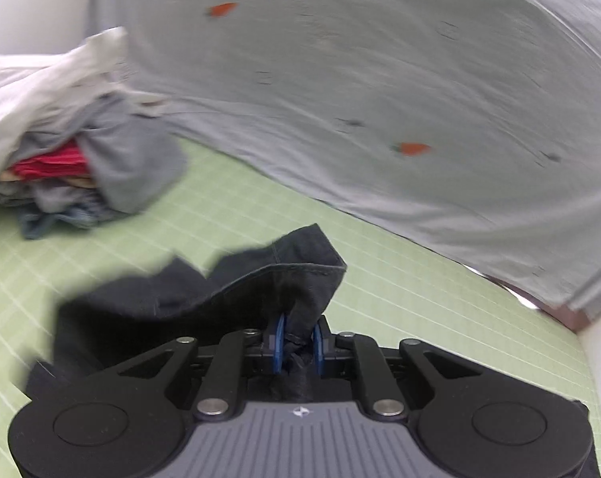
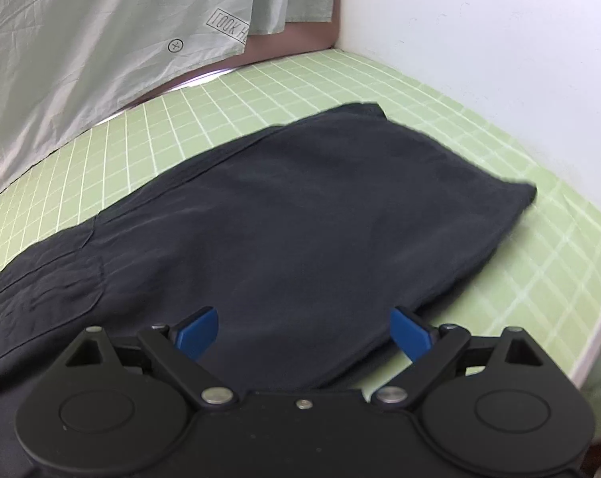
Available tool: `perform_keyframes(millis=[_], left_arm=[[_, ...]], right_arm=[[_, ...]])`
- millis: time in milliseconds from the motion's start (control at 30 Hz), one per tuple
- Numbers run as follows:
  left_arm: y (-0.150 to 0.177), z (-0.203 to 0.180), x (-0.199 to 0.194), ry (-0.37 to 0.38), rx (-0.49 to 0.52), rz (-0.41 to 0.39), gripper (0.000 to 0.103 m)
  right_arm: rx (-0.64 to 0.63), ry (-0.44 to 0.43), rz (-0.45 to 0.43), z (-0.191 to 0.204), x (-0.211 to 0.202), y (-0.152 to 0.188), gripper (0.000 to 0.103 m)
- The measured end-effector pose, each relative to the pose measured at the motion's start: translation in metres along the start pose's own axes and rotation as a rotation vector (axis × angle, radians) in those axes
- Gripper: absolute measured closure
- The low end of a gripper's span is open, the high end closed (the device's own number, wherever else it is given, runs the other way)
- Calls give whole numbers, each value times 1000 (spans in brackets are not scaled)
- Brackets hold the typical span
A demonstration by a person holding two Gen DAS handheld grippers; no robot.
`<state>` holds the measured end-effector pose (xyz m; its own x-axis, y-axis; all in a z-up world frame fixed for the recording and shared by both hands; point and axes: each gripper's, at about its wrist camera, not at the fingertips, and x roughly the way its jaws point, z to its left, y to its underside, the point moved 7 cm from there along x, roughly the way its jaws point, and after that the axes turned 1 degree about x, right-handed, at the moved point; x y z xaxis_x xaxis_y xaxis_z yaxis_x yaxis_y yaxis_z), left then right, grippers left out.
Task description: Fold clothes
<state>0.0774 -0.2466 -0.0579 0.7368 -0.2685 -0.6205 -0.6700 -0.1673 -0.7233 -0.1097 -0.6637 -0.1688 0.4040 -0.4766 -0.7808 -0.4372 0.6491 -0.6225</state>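
A dark navy garment lies spread on the green grid mat. My right gripper is open, its blue pads apart just above the garment's near edge. In the left wrist view my left gripper is shut on a bunched hemmed corner of the dark garment, lifted off the mat. The rest of the cloth trails down to the left.
A pile of mixed clothes, white, grey and red, sits at the mat's left. A person in a pale grey printed shirt stands behind the table, also in the right wrist view. A white wall borders the mat's right side.
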Motion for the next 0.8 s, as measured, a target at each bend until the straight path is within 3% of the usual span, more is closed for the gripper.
perform_keyframes(millis=[200,333,400,433,467,533,667,800], left_arm=[[60,-126,24,163,22,94,90],[117,-165,69,-28,89,197,87],[127,-171,74,-86,135,199,83],[125,-173,72,-70,129,205,72],[124,-175,70,-53,124,211,55],[121,-176,65,-9,86,226,37],[120,-189,40,23,95,228,28],[101,-181,17,4,111,151,21]], right_arm=[[-51,-71,-51,-52,9,-30,9],[-84,-86,-37,-78,13,-35,9],[-82,-99,-19,-88,15,-33,9],[-85,-105,-11,-92,17,-31,9],[-91,-110,-4,-96,18,-30,9],[-95,-121,9,-98,23,-28,9],[-97,-133,4,-101,29,-29,9],[-106,-103,-33,-107,34,-39,8]])
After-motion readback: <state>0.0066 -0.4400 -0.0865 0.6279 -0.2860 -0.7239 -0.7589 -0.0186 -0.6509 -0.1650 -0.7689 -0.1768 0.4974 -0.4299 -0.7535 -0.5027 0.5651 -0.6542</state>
